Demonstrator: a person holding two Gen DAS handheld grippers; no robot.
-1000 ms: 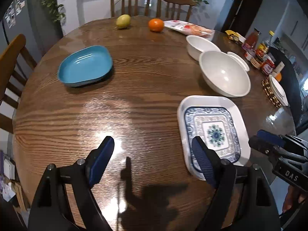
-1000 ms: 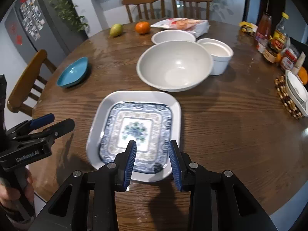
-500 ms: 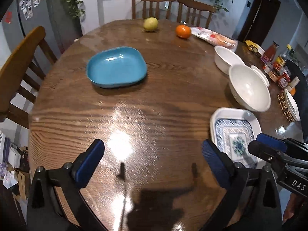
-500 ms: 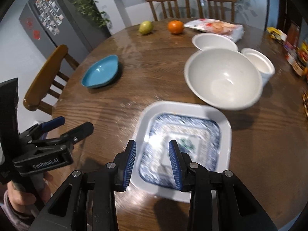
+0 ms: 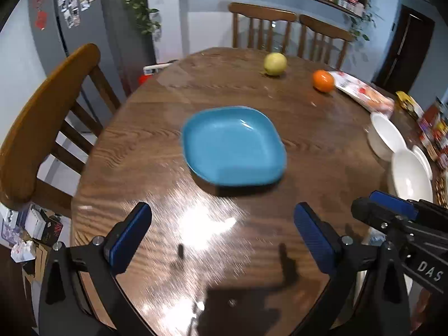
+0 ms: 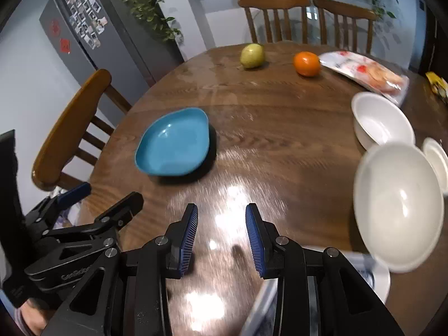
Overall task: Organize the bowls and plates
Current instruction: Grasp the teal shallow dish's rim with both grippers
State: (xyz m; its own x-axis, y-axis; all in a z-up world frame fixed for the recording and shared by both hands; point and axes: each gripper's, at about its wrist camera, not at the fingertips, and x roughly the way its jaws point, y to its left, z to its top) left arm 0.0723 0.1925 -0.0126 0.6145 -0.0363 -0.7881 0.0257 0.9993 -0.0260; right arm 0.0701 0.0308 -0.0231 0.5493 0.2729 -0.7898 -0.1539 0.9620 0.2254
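Observation:
A blue plate [image 5: 233, 145] lies on the round wooden table [image 5: 308, 128], just beyond my left gripper [image 5: 221, 215], whose jaws stand wide open over bare wood with nothing between them. My right gripper [image 6: 221, 210] is partly open and empty, also above bare table; the blue plate [image 6: 175, 142] lies ahead to its left. A large white bowl [image 6: 397, 204] sits at the right, with a smaller white bowl [image 6: 380, 117] behind it and a small white cup [image 6: 436, 159] beside it. A corner of the blue-patterned square plate [image 6: 375, 277] shows under the right gripper's body. The left gripper [image 6: 107, 194] appears at lower left.
A yellow-green fruit [image 5: 275, 63], an orange [image 5: 323, 80] and a snack packet [image 5: 364, 93] lie at the table's far side. Wooden chairs stand at the left [image 5: 42, 117] and behind [image 5: 263, 25]. Jars and bottles [image 5: 434, 128] crowd the right edge.
Both grippers have swung left across the table. The blue plate now sits straight ahead of the left gripper, the patterned plate has slid almost out of view, and the left jaws have widened.

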